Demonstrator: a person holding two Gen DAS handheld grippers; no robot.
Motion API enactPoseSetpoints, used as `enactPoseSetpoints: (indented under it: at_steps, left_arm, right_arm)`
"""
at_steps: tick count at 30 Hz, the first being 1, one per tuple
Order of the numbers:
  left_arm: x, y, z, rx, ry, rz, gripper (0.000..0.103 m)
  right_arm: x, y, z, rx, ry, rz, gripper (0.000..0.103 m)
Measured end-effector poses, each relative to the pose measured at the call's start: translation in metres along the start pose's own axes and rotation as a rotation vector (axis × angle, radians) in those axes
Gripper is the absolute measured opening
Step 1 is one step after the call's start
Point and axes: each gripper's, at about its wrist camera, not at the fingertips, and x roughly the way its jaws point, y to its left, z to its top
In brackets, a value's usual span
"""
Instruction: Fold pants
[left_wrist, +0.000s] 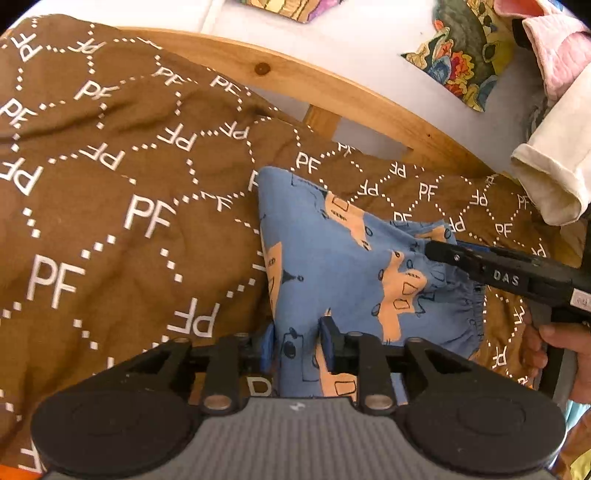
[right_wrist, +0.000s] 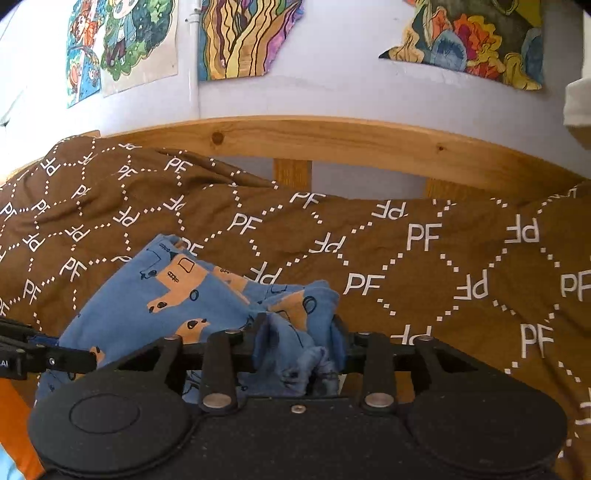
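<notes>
The pants (left_wrist: 343, 258), 1 small blue pair printed with orange vehicles, lie on the brown "PF" bedspread (left_wrist: 110, 184), on the near side of the wooden bed rail (left_wrist: 332, 88). They look already doubled over: a pointed corner aims toward the rail and the gathered waistband (left_wrist: 469, 314) sits on the edge away from it.

2 hand-held grippers are at the pants. The left hand-held gripper (left_wrist: 297, 347) straddles the near-left edge of the cloth, its 2 blue pads standing apart with fabric lying between them; the pads do not appear to press on it. The right hand-held gripper (right_wrist: 301, 343) is at the waistband end, its fingers also spread, with a bunched wad of blue cloth sitting loosely in the gap. In the left wrist view that same gripper reaches in from the right with a hand (left_wrist: 565, 354) on its grip.

The pants extend forward from both grippers toward the rail, their long axis running roughly from the waistband to the pointed corner. Both grippers are at the garment, so neither is clearly nearer. My judgement is that a fold has just been laid down and released; any next fold would turn on re-gripping the edge away from the rail and carrying it toward the rail.

Also visible: 1 white cuffed garment (left_wrist: 554, 184) hanging beyond the rail, and several colourful pictures (right_wrist: 122, 48) on the wall.
</notes>
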Motion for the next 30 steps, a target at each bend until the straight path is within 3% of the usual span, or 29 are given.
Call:
enactPoseSetpoints:
  at_steps: [1,4,11,14,21,30]
  left_arm:
    - [-0.003,-0.001,0.001,0.0,-0.008,0.008,0.039]
    - [-0.014,-0.004,0.006,0.001,-0.037,0.029,0.071]
    - [-0.046,-0.018,0.013,0.034,-0.125,0.082,0.095]
    - [-0.062,-0.025,0.013,0.051,-0.162,0.107,0.102]
    - [-0.098,-0.039,0.003,0.088,-0.242,0.179,0.103]
    - [-0.146,-0.052,-0.048,0.149,-0.266,0.226,0.103]
  right_arm:
    - [-0.003,0.001,0.0,-0.002,-0.005,-0.008,0.048]
    - [-0.012,0.004,0.0,-0.015,-0.035,-0.019,0.067]
    - [-0.047,0.012,0.005,-0.013,-0.123,-0.032,0.094]
    - [-0.066,0.018,0.006,-0.014,-0.17,-0.031,0.099]
    - [-0.119,0.035,0.001,0.018,-0.255,-0.065,0.102]
    - [-0.185,0.066,-0.041,0.079,-0.288,-0.095,0.102]
